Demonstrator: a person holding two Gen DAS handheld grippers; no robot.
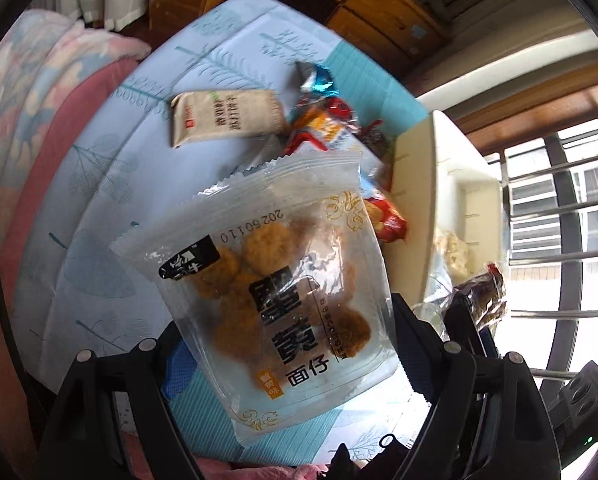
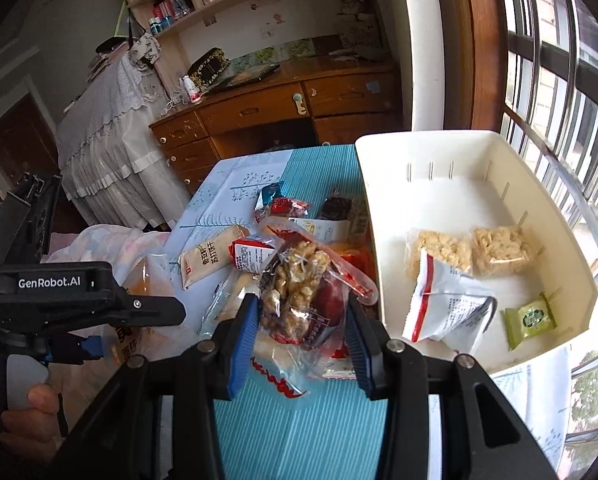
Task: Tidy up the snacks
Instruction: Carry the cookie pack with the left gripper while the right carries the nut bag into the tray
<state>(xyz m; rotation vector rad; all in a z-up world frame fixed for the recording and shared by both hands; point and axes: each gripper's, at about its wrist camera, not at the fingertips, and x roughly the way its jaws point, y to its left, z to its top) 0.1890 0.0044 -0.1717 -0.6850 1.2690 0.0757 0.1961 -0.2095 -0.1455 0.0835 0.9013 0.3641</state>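
Nearest me, my left claw (image 1: 287, 364) grips a clear packet of golden crunchy bites (image 1: 275, 300) by its lower part, the jaws spread wide around it, and the packet hangs above the tabletop (image 1: 99, 200). My right claw (image 2: 299, 324) is clenched on a walnut-and-date bar in crinkly film (image 2: 299, 292), pads pressing both of its sides. Just past them lies the pile of loose snacks (image 2: 295, 216) on the blue cloth, with a beige cracker sachet (image 1: 227, 118) beside it. To the right of the pile stands the white bin (image 2: 571, 280), touching the heap's edge; inside are two puffed-rice cakes (image 2: 471, 252), a red-and-white pouch (image 2: 447, 304) and a small green sweet (image 2: 530, 321). My worry is the slippery film: the big packet is held low and leans, so I judge it could swing or slide free on the way over the bin wall, or clip the rim and drop outside.
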